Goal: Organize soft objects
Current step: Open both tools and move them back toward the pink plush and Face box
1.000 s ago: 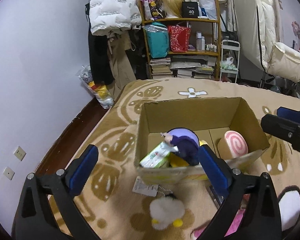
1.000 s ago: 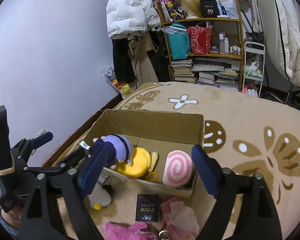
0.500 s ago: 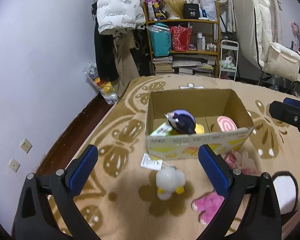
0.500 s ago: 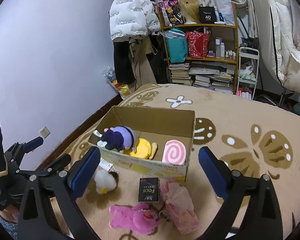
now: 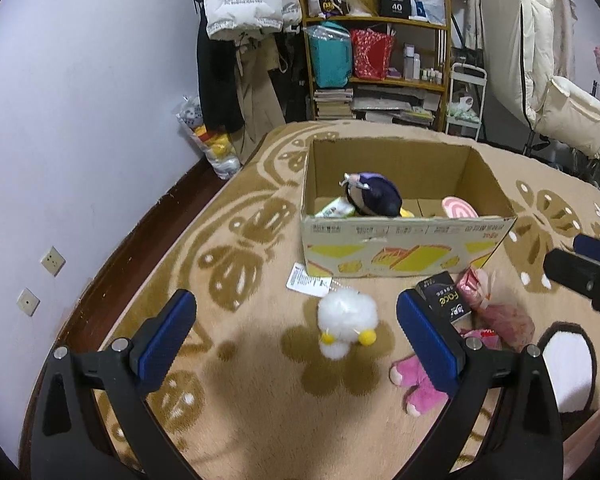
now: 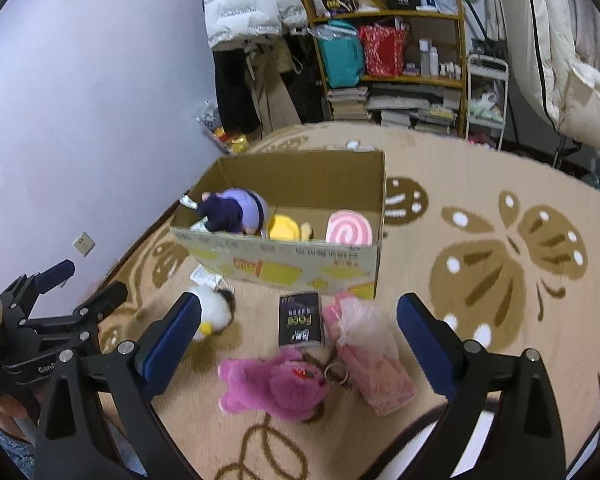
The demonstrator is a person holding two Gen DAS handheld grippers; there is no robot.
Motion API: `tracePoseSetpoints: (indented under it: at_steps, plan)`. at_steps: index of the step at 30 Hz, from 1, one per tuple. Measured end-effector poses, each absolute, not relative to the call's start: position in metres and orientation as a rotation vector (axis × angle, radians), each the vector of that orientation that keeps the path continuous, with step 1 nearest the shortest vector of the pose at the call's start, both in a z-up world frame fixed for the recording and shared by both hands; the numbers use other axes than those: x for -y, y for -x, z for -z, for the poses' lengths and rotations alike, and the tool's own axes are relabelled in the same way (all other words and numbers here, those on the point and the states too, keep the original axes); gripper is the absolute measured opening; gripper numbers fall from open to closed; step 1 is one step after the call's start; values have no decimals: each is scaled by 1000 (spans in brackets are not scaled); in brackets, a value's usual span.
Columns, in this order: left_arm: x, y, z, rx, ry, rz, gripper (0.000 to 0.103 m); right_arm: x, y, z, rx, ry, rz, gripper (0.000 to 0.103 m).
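Note:
A cardboard box [image 5: 404, 252] [image 6: 300, 268] stands on the rug and holds a purple-haired doll [image 5: 374, 200] [image 6: 236, 212], a yellow plush [image 6: 284, 227] and a pink swirl cushion [image 6: 348, 234]. On the rug in front lie a white fluffy plush [image 5: 346, 322] [image 6: 216, 312], a pink plush [image 6: 276, 384] [image 5: 418, 384], a pink pouch [image 6: 366, 350] and a black packet [image 6: 300, 324]. My left gripper [image 5: 296, 344] is open and empty, above the white plush. My right gripper [image 6: 298, 344] is open and empty, above the pink plush.
The patterned beige rug [image 5: 240, 264] covers the floor. A wall with sockets [image 5: 52, 260] runs along the left. A shelf [image 5: 376, 56] with bags and books, hanging coats [image 5: 244, 12] and a white bedding pile [image 5: 540, 60] stand behind the box.
Both grippers have pulled back and up from the box. The box now looks farther away, and the toys on the rug in front have come into full view.

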State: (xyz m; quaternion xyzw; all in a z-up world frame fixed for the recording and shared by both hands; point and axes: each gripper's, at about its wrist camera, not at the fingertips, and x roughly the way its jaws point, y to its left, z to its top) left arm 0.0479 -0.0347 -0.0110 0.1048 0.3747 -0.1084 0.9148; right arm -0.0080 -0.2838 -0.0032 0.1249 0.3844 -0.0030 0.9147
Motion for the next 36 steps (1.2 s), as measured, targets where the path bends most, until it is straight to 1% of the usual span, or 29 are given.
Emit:
tracePoseSetpoints:
  at_steps: [7,9,13,15,19,20,21,28,32,33,36]
  plan:
    - [37,-54,36,-838,-228,227,100,287,11,30,-856,-334,23,102]
    - [39,-56,41,-850,-239,226,100,287,9,38,-876,-360,16,98]
    - [45,-60,50,-877,-255,236,100,284,6,53,-926,-361,20,95]
    - [48,-63,56,-897,-262,238,100,283,4,61,-953,-364,26,88]
    - [51,-67,68,-947,-262,245,100,278,-2,83,-1036,-363,36,82]
    - [52,-68,71,-957,-268,246,100,277,-3,86,-1050,-364,33,73]
    - [53,-69,74,-967,-273,248,100,276,-5,91,-1068,-364,27,66]
    - [58,-82,89,-1021,-255,268,100,265,-15,120,-1176,-386,-25,65]
    - [60,-94,99,-1057,-239,281,100,270,-19,129,-1180,-452,-36,66]
    - [60,-97,101,-1065,-233,285,100,272,-19,131,-1181,-467,-37,68]
    - [62,-105,110,-1096,-223,277,100,279,-23,140,-1188,-536,-48,67]
